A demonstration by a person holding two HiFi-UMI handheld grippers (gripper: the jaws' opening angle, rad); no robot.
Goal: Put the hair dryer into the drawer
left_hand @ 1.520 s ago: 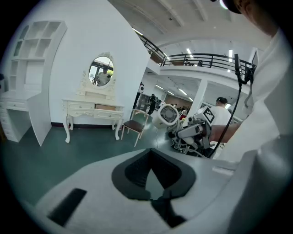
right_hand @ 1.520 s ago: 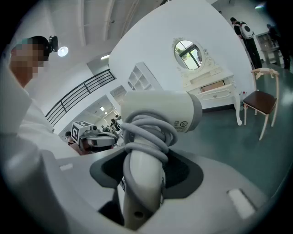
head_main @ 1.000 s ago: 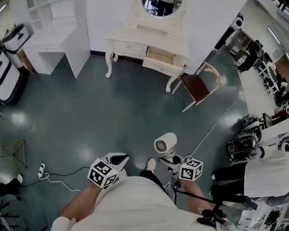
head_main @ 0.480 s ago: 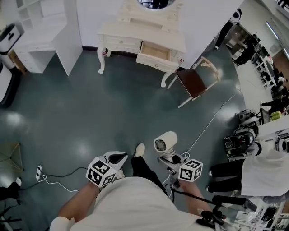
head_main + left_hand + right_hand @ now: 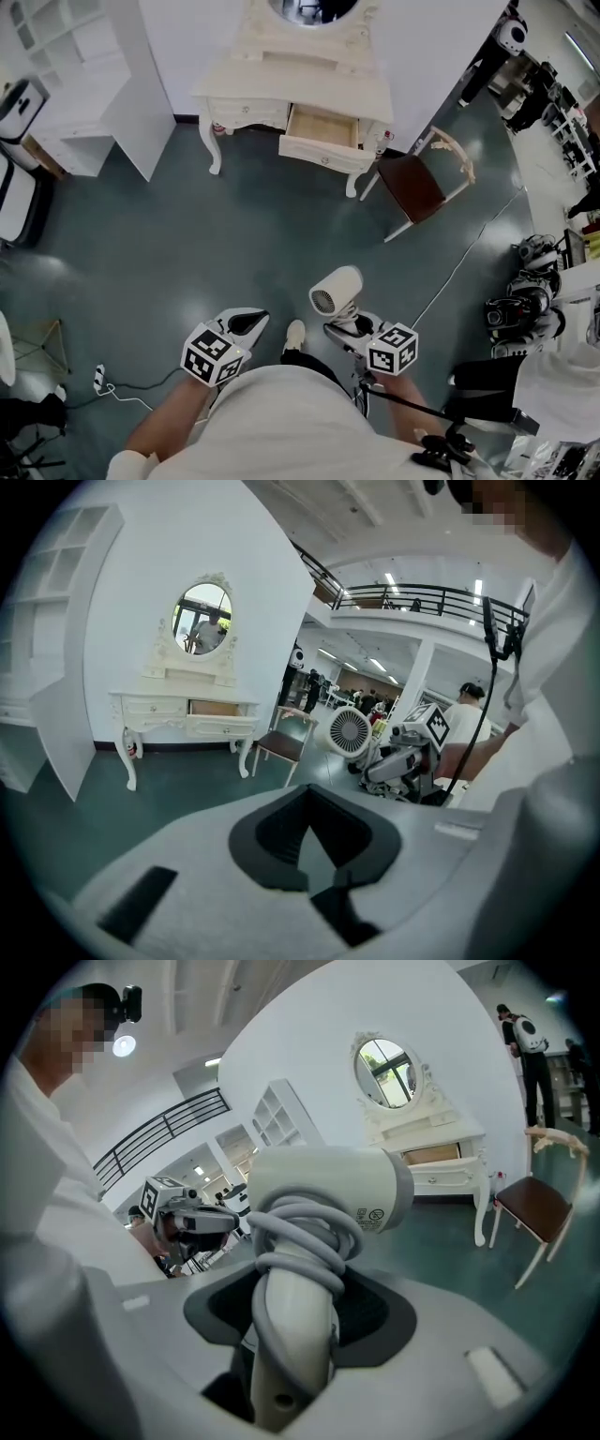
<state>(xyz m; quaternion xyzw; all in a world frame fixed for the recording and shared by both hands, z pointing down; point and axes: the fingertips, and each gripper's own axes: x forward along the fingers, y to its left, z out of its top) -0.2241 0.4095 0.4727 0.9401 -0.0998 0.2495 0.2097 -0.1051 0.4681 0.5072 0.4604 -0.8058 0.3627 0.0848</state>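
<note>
White hair dryer (image 5: 323,1194) handle clamped between right fingers (image 5: 225,1393).

Your stock at this moment, counted:

- Grippers: two. You have the left gripper (image 5: 251,322) with its jaws together on nothing, and the right gripper (image 5: 345,325) clamped on a handle.
- Hair dryer (image 5: 336,289): one, in your right gripper.
- Dressing table (image 5: 356,89): one, well ahead of both grippers.
- Open drawer (image 5: 319,150): one, in that table.
- Oval mirror (image 5: 314,7): one, atop the table.
- Chair (image 5: 419,185): one, ahead and right of your right gripper.
- Shelf unit (image 5: 94,66): one, ahead and left of your left gripper.
- Power strip (image 5: 99,377): one, left of your left gripper.
</note>
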